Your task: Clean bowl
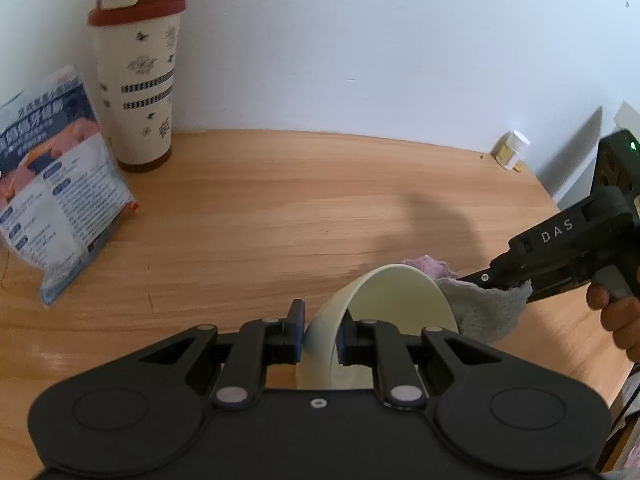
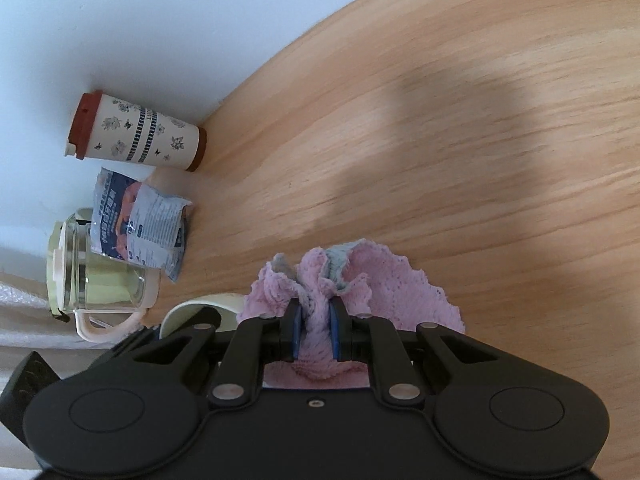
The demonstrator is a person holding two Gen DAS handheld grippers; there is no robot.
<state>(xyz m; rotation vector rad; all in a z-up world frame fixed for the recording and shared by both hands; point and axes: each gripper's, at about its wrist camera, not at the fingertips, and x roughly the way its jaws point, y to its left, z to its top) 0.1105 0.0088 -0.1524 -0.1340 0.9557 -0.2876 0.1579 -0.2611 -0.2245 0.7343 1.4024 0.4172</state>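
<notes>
A cream bowl (image 1: 394, 300) is tipped on its side above the wooden table, and my left gripper (image 1: 320, 330) is shut on its rim, one pad outside the wall and one inside. My right gripper (image 2: 316, 330) is shut on a bunched pink and grey cloth (image 2: 360, 280). In the left wrist view that right gripper (image 1: 494, 282) comes in from the right, a hand on its handle, and the cloth (image 1: 486, 308) hangs against the bowl's right edge. The right wrist view shows only a slice of the bowl (image 2: 200, 308) at lower left.
A cream tumbler with a red lid (image 1: 138, 80) and a blue snack packet (image 1: 52, 196) stand at the back left by the wall. A small white bottle (image 1: 510, 150) sits at the back right. A glass kettle (image 2: 92, 276) stands near the packet. Bare wooden table (image 1: 280, 200) lies ahead.
</notes>
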